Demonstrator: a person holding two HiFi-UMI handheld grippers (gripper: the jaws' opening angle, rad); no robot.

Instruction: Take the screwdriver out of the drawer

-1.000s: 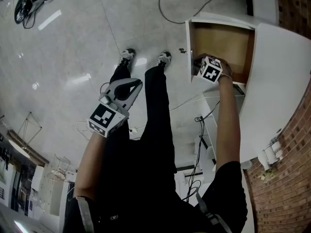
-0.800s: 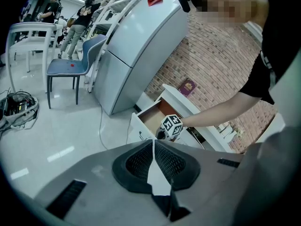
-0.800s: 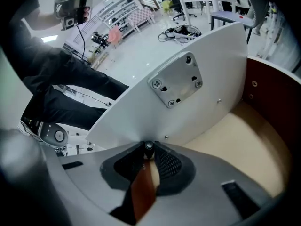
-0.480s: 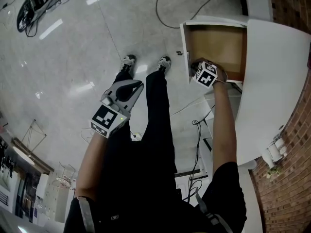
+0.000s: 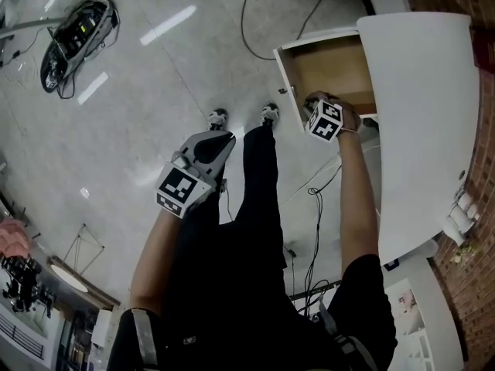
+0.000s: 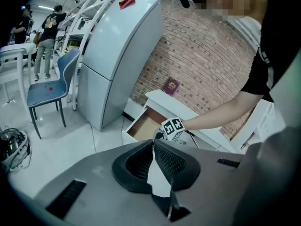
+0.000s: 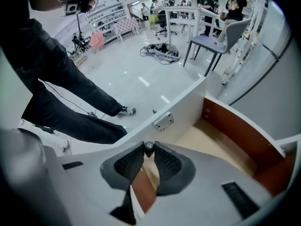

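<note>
In the right gripper view, my right gripper (image 7: 149, 149) is shut on the screwdriver (image 7: 149, 148). Only the tool's small dark round end shows between the pads. The gripper points steeply down over the open drawer (image 7: 225, 142), near its white front panel (image 7: 164, 121). From the head view, the right gripper (image 5: 320, 113) hangs at the drawer's (image 5: 329, 66) near front corner, and the screwdriver is hidden under the marker cube. My left gripper (image 5: 221, 142) is held out over the floor beside the person's legs. In its own view the left gripper (image 6: 153, 143) has its tips touching and holds nothing.
A white tabletop (image 5: 421, 114) overhangs the drawer on the right, with cables (image 5: 313, 207) under it. The person's shoes (image 5: 267, 114) stand just before the drawer front. A cable bundle (image 5: 77, 33) lies on the floor. A white fridge (image 6: 117, 51) and blue chair (image 6: 44, 91) stand beyond.
Both hands have risen. The right gripper has come up from inside the drawer to its front corner, still closed. The left gripper has lifted and rolled a little.
</note>
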